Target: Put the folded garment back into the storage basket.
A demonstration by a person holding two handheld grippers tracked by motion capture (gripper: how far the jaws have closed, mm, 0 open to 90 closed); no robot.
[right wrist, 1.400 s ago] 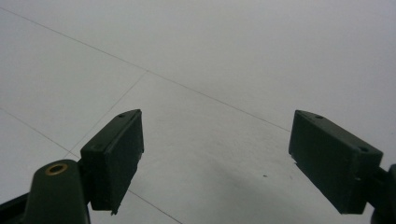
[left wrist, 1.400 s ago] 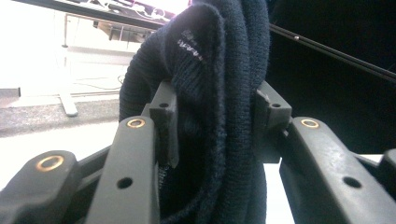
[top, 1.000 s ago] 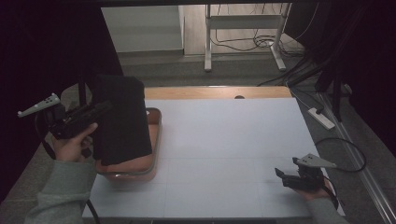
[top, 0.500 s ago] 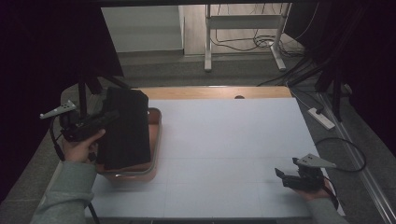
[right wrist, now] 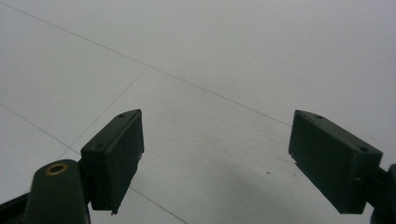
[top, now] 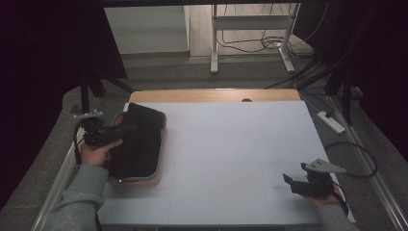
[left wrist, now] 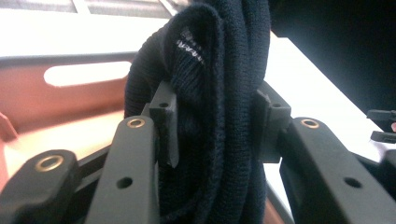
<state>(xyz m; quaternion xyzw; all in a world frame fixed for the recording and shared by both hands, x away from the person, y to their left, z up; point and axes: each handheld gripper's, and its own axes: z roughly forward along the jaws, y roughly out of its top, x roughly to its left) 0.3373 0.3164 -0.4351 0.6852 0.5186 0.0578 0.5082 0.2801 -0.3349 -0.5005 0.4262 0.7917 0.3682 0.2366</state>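
- The left claw [top: 126,130] has come down since a second ago: the dark sweater [top: 139,139], then hanging high, now lies folded in the brown tray [top: 144,180] at the tabletop's [top: 240,144] left edge.
- It still pinches the knit folds [left wrist: 219,93], so letting go seems the step left.
- The right claw [top: 293,182], spread and empty, rests well apart near the right corner; nothing blocks the tray.

Hidden and cut-off parts

The dark knit garment [left wrist: 219,93] runs off the top and bottom of the left gripper view, its small label too blurred to read; in the high view it covers most of the tray [top: 144,180], hiding the floor.
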